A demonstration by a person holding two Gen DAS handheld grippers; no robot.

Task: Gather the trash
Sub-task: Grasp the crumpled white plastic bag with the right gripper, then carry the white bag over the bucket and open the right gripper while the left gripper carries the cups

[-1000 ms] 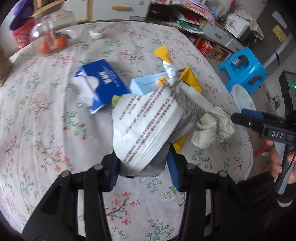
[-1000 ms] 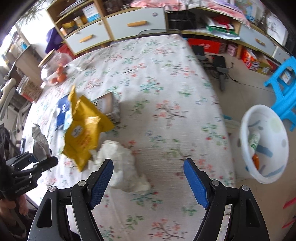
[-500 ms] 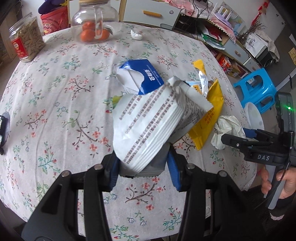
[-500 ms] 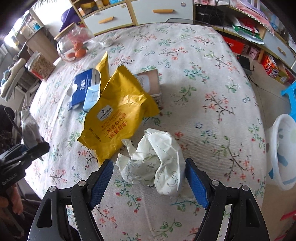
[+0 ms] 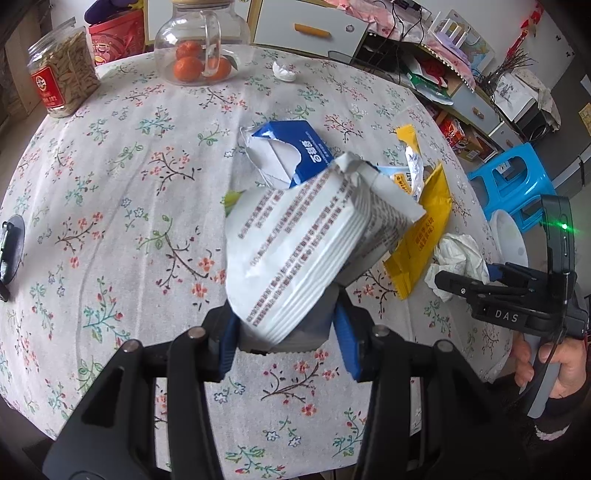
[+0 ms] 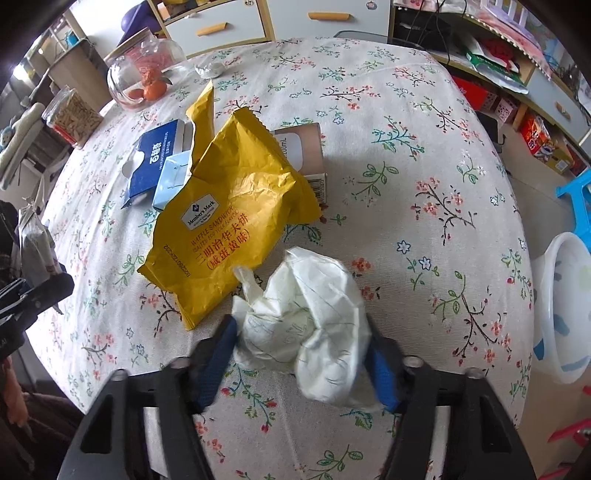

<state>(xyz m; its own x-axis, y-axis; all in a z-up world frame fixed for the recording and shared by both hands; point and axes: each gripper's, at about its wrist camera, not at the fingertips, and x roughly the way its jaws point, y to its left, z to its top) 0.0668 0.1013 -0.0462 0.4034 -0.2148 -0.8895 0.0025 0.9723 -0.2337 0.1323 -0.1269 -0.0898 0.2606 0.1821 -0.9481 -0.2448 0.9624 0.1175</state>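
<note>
Floral tablecloth (image 6: pixel 424 122) mid-clear: left gripper (image 5: pixel 288 332) clamps the white printed wrapper (image 5: pixel 306 251) above the cloth, right gripper (image 6: pixel 301 354) brackets the crumpled white paper (image 6: pixel 306 321) beside the yellow bag (image 6: pixel 229 221), jaw contact unclear; next likely squeeze, carry to white bin (image 6: pixel 565 310).

Home: floral tablecloth (image 5: pixel 110 221), drawers (image 6: pixel 229 22), fruit jar (image 5: pixel 199 44).

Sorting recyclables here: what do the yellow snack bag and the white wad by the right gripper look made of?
Yellow snack bag: likely matte plastic film, going by its serrated edge and sharp creases. White wad: thin crumpled paper or tissue, dull with soft folds; thin plastic is possible.
</note>
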